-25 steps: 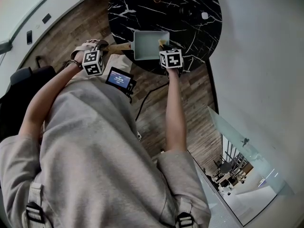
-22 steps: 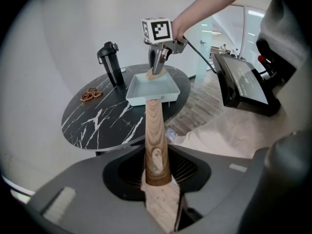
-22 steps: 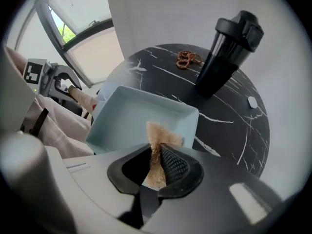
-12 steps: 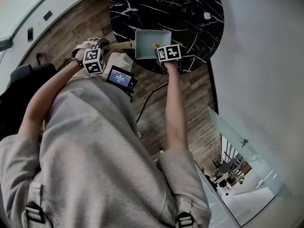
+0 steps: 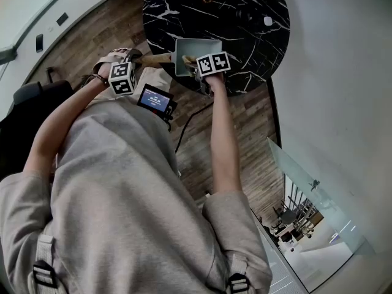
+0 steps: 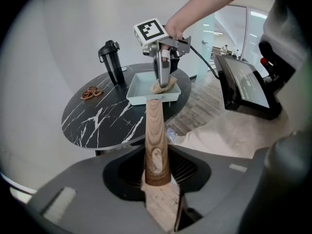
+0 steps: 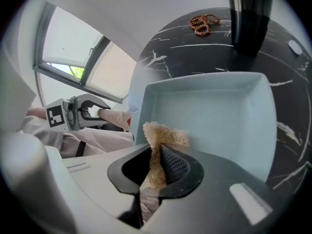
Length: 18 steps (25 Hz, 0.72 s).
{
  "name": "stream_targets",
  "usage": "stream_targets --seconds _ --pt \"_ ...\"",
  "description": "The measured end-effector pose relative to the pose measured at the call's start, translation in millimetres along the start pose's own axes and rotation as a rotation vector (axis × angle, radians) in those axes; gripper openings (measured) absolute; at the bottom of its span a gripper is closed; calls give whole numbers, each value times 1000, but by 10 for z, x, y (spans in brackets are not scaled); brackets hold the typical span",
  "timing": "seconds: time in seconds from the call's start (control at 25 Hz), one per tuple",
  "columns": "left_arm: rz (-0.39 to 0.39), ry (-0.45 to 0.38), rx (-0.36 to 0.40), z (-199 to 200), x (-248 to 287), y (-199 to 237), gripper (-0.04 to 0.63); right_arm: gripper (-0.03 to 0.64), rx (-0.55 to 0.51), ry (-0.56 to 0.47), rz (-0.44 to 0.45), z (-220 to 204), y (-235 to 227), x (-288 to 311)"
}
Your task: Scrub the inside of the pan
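A square pale-blue pan (image 5: 205, 46) with a wooden handle (image 5: 158, 58) rests on the round black marble table (image 5: 245, 5), near its front edge. My left gripper (image 5: 138, 59) is shut on the end of that handle (image 6: 155, 130), which runs straight out between its jaws (image 6: 157, 179). My right gripper (image 5: 192, 60) is shut on a tan fibrous scrub pad (image 7: 163, 135). It holds the pad at the pan's near corner on the handle side (image 6: 163, 87). The pan floor (image 7: 219, 116) looks bare.
A black bottle (image 6: 112, 62) stands on the table behind the pan, with a brown knotted cord (image 6: 91, 92) beside it and a small white disc (image 5: 267, 21) farther right. A screen device (image 5: 153, 100) hangs at the person's chest. Wooden floor lies below the table edge.
My right gripper has carried the scrub pad leftward across the pan toward the handle side. The left gripper and the pan have stayed almost still.
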<state>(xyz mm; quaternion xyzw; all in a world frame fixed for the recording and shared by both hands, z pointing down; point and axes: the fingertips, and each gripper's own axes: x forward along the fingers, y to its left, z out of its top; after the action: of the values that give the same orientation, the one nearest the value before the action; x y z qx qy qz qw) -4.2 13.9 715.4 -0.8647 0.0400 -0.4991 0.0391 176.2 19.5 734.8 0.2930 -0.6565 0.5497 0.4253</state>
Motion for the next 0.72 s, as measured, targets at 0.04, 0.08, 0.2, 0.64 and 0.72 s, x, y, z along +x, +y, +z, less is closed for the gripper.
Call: stream_targets --seconds 0.04,0.08,0.2,0.64,0.72 --pt "0 -1 -1 0 0 3 123 61 8 -1 39 13 77 12" --pt "0 -2 -2 1 1 3 124 61 13 -4 76 24 155 12" --pt "-2 -6 -2 0 6 1 124 58 6 -8 176 55 399 -41" --pt "-7 -8 0 2 3 -23 124 58 -74 -469 259 702 398 -1014" --pt "-5 -8 3 12 -2 -12 124 58 -193 -516 22 807 71 -1152"
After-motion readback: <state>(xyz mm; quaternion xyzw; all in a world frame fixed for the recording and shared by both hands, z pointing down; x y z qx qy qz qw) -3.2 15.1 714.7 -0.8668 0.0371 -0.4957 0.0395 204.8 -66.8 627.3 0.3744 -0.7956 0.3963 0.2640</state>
